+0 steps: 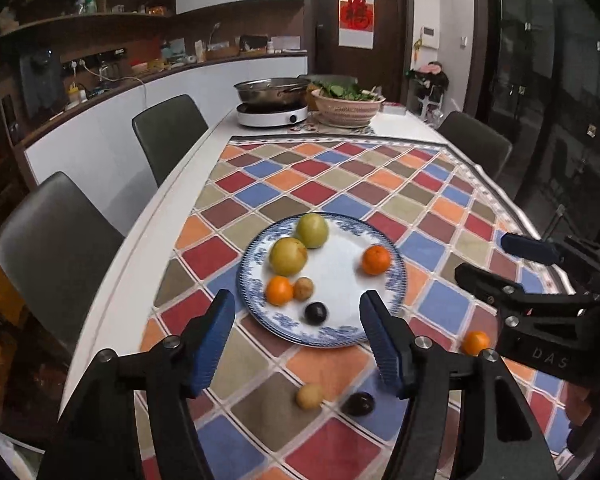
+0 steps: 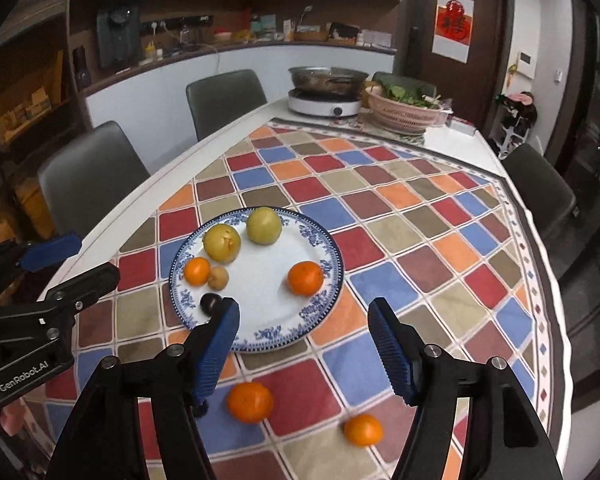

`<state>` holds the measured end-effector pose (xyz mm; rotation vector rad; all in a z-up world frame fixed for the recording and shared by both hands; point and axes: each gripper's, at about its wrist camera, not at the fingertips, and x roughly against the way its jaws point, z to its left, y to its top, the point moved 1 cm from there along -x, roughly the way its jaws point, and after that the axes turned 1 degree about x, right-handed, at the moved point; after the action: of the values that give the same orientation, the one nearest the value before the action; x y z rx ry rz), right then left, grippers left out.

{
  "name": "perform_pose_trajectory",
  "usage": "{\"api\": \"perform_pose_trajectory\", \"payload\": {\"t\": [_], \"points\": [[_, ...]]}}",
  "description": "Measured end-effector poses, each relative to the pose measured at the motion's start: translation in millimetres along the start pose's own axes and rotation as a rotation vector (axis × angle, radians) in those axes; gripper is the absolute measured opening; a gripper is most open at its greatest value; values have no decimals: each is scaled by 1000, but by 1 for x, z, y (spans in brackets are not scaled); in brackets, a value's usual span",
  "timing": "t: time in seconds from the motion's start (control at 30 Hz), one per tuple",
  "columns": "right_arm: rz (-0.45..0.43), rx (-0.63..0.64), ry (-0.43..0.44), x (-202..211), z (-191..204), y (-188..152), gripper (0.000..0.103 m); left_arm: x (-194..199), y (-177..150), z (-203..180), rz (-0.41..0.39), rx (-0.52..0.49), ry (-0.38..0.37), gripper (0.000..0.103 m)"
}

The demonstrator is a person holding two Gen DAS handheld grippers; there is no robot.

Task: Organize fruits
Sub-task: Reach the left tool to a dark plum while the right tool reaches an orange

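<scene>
- a steel pot (image 1: pixel 269 91) sits on a white induction cooker (image 1: pixel 271 114) at the table's far end
- just beside it, a pink basket of leafy greens (image 2: pixel 405 107)
- grey chairs (image 1: pixel 168 132) line the side (another opposite)
- a red paper decoration (image 2: pixel 454 22) hangs on the dark door

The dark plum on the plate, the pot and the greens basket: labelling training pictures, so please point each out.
dark plum (image 1: pixel 315 313), left wrist view, middle of its skin.
pot (image 1: pixel 268 92), left wrist view, steel side wall.
greens basket (image 2: pixel 400 114), right wrist view, pink woven wall.
</scene>
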<state>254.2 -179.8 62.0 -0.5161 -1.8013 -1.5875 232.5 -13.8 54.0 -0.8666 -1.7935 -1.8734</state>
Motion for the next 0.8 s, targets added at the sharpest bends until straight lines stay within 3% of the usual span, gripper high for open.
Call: {"api": "perform_pose_trajectory", "payload": {"t": [0.4, 0.8], "points": [[-10, -63, -66, 30, -16, -52, 67, 16, -40, -24, 3, 4, -15, 65], [13, -124, -108, 32, -31, -82, 67, 5, -68, -37, 63, -8, -14, 66]]}}
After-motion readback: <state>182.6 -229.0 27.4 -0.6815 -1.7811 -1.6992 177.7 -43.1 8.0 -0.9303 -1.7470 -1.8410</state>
